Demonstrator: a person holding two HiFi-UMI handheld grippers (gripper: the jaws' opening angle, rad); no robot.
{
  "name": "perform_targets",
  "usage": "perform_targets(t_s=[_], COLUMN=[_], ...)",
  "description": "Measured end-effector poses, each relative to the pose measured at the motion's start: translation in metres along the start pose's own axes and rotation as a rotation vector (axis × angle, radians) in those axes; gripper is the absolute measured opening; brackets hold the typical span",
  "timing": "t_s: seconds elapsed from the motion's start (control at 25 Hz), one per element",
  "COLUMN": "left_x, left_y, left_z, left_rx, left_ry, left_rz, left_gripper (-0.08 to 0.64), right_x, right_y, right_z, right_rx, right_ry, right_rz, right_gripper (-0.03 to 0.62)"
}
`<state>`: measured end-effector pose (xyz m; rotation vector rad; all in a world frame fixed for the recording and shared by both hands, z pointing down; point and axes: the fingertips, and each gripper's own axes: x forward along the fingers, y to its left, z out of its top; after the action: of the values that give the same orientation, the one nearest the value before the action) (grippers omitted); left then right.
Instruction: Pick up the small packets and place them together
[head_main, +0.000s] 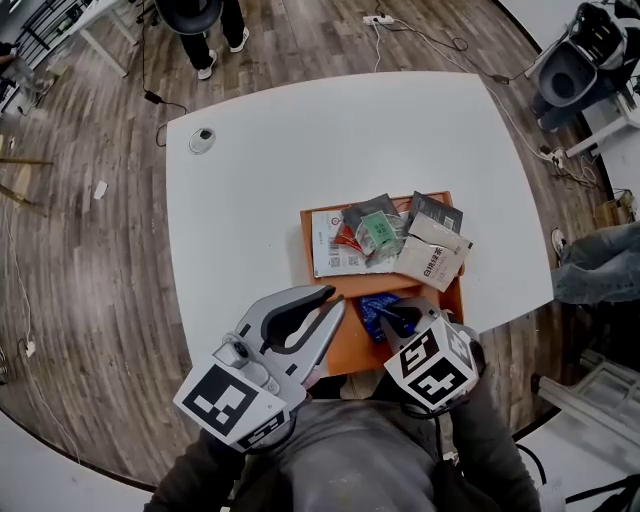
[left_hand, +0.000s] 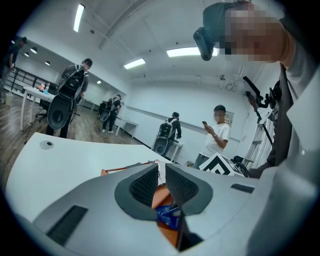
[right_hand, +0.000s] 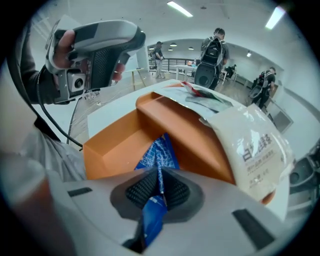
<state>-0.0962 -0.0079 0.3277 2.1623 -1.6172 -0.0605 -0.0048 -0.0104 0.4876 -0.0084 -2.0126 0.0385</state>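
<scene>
Below both grippers, orange tray (head_main: 349, 352): it lies on the white table (head_main: 260, 170) and an inner wall splits it into two compartments.
Compartment under the jaw tips: bare orange floor apart from one blue packet (head_main: 377, 311), which stands at the right gripper's tips.
Compartment beyond the jaw tips: heaped with packets that overlap and spill over the rim.
Heap, ahead of the right gripper: a cream packet (head_main: 432, 258) with dark printed characters, resting on the inner wall, and a dark grey packet (head_main: 436, 213) behind it.
Heap, ahead of the left gripper: a flat white printed packet (head_main: 333, 248), with a small green packet (head_main: 378, 232) on top of the pile between the two sides.
Blue packet, look: deep blue with a fine white grid pattern, thin and creased, standing on edge in the right gripper view (right_hand: 158, 154).
Right gripper (head_main: 400, 322): pointing steeply down into the near compartment; its ribbed pads are pressed together on the blue packet, and a strip of the packet runs back between the jaws toward the camera (right_hand: 160, 184).
Left gripper (head_main: 333, 300): held nearly level, its tips over the tray's near compartment, to the left of the right gripper and apart from it.
Left jaws: a narrow gap between the pads (left_hand: 160, 172), nothing held; through the gap only tray floor and a bit of blue packet show below.
</scene>
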Motion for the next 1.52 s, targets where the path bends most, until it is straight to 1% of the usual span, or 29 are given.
perform_targets(t_s=[0.24, 0.64, 0.76, 0.88, 1.2, 1.52], left_x=[-0.005, -0.019, -0.02, -0.019, -0.017, -0.005], left_y=[-0.003, -0.018, -0.021, -0.024, -0.028, -0.029], left_z=[0.004, 0.017, 0.019, 0.02, 0.029, 0.045], left_rx=[0.007, 0.03, 0.035, 0.041, 0.055, 0.068], left_ry=[-0.011, -0.039, -0.044, -0.048, -0.062, -0.089], left_rz=[0.005, 0.014, 0.018, 0.019, 0.039, 0.062], left_gripper=[0.049, 0.049, 0.049, 0.049, 0.049, 0.049], right_x=[-0.017, -0.036, -0.044, -0.05, -0.077, -0.105], right_y=[0.01, 0.031, 0.035, 0.035, 0.02, -0.028], right_z=[0.015, 0.019, 0.024, 0.03, 0.053, 0.075], right_rx=[-0.023, -0.059, -0.066, -0.08, -0.11, -0.126], right_ry=[-0.048, -0.052, -0.077, -0.106, -0.182, -0.238], right_rz=[0.004, 0.026, 0.037, 0.03, 0.001, -0.078], right_gripper=[0.022, 0.021, 0.022, 0.021, 0.022, 0.022])
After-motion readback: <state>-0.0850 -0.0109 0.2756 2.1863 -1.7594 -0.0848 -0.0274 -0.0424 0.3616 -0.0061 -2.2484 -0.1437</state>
